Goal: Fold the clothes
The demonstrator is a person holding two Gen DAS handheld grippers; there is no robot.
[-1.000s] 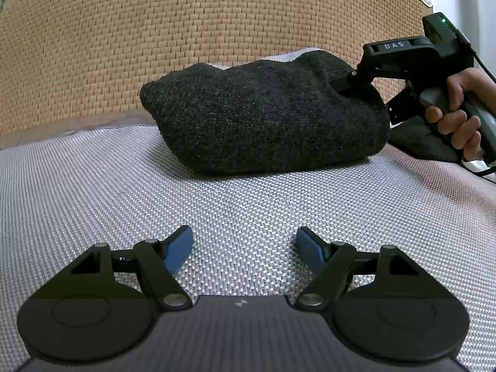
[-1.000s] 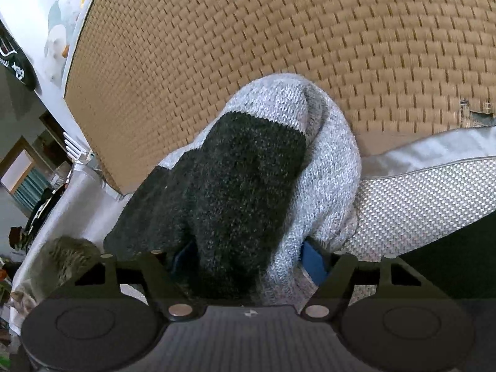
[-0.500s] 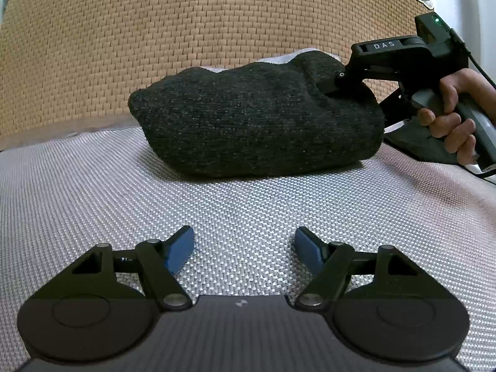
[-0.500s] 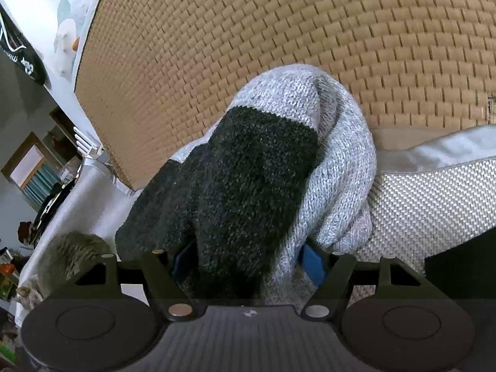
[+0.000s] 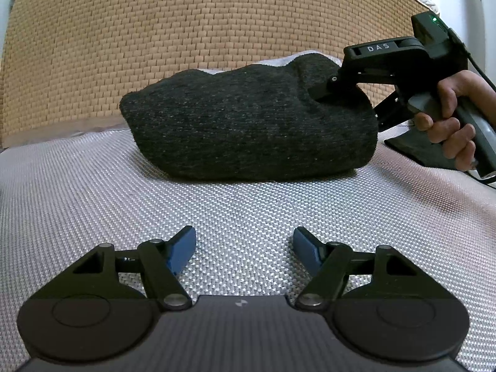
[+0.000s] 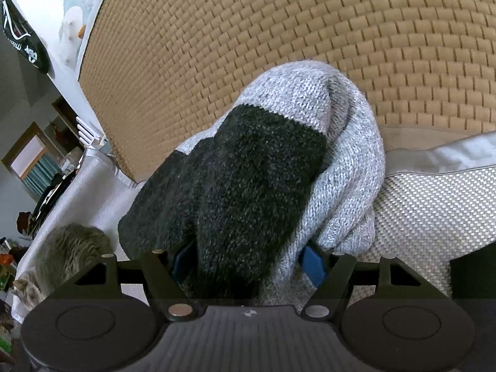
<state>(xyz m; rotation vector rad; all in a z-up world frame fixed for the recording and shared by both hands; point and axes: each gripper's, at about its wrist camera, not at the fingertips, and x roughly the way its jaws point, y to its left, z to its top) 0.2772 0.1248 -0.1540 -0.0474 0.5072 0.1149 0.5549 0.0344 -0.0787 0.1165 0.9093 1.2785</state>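
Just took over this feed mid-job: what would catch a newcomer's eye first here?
The folded sweater, dark charcoal with a light grey knit band, bulks up on the silvery woven cushion against the tan woven backrest. The right gripper has it wedged between its blue fingers, while the left gripper hangs open and empty in front. A grey cat sits at the far left.

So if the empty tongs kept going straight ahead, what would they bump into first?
Probably the silvery woven bed cover, since the left tongs tilt downward. If they skimmed above it, the dark folded sweater comes next; depth is unclear.
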